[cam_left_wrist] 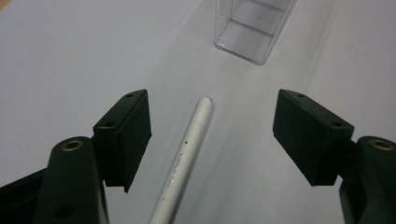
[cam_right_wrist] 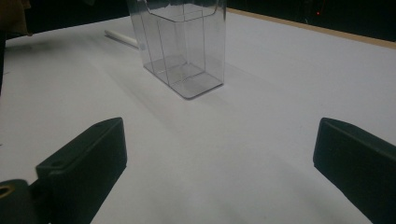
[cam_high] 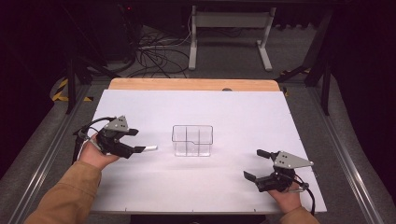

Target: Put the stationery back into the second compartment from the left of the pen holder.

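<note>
From the high view, the left gripper (cam_high: 135, 141) sits over a slim white pen (cam_high: 150, 148) lying on the white bench (cam_high: 243, 116), just left of the clear plastic compartment box (cam_high: 192, 140); the right gripper (cam_high: 256, 164) waits well apart, fingers spread

The left gripper view has the pen (cam_left_wrist: 184, 158) between spread fingers (cam_left_wrist: 126, 135), untouched; best to centre on the barrel and close squarely, since it looks smooth, round and likely to roll

The right gripper view shows the box (cam_right_wrist: 182, 46) ahead
</note>
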Tool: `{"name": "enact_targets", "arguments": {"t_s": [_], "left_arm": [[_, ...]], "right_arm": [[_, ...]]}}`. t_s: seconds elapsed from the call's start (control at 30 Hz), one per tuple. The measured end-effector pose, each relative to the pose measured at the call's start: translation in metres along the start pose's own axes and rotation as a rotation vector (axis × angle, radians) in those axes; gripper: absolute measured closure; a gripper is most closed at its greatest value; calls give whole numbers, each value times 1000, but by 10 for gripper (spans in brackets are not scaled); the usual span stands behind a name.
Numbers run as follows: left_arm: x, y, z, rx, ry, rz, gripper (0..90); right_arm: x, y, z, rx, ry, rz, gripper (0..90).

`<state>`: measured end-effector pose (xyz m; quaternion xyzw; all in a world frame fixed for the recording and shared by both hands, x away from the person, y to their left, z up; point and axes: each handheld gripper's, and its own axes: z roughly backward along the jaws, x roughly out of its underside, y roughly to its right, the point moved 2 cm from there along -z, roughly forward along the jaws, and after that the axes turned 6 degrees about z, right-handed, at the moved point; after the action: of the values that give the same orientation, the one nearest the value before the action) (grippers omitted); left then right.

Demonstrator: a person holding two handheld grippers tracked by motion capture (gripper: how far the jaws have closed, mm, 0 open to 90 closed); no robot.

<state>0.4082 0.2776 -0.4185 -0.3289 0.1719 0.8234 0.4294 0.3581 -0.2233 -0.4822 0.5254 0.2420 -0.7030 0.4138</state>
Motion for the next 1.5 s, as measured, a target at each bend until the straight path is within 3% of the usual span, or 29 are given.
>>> {"name": "enact_targets", "arguments": {"t_s": [0.27,0.43,0.53,0.57,0.97,1.1,1.37,1.5], "left_arm": [[1,-4,-5,12,-24,-17,298],[2,-5,-9,-10,-48,-34,308],[2,-5,-12,-24,-86,-36,309],[0,-5,-13,-38,-114,-64,312],[-1,-7,-24,-2,-166,-108,364],[1,-11,-30,31,-189,-103,388],[3,-14,-38,39,-212,-103,463],[6,-13,-44,33,-265,-130,484]], "right_arm": [[0,0,0,-6,0,-4,34],[0,0,0,-8,0,-4,35],[0,0,0,-9,0,-4,36],[0,0,-1,-9,-1,-4,36],[0,1,-1,-20,0,-3,37],[0,0,-1,-25,-1,-5,39],[0,0,-1,-27,-2,-6,40],[0,0,-2,-32,-1,-3,40]]}}
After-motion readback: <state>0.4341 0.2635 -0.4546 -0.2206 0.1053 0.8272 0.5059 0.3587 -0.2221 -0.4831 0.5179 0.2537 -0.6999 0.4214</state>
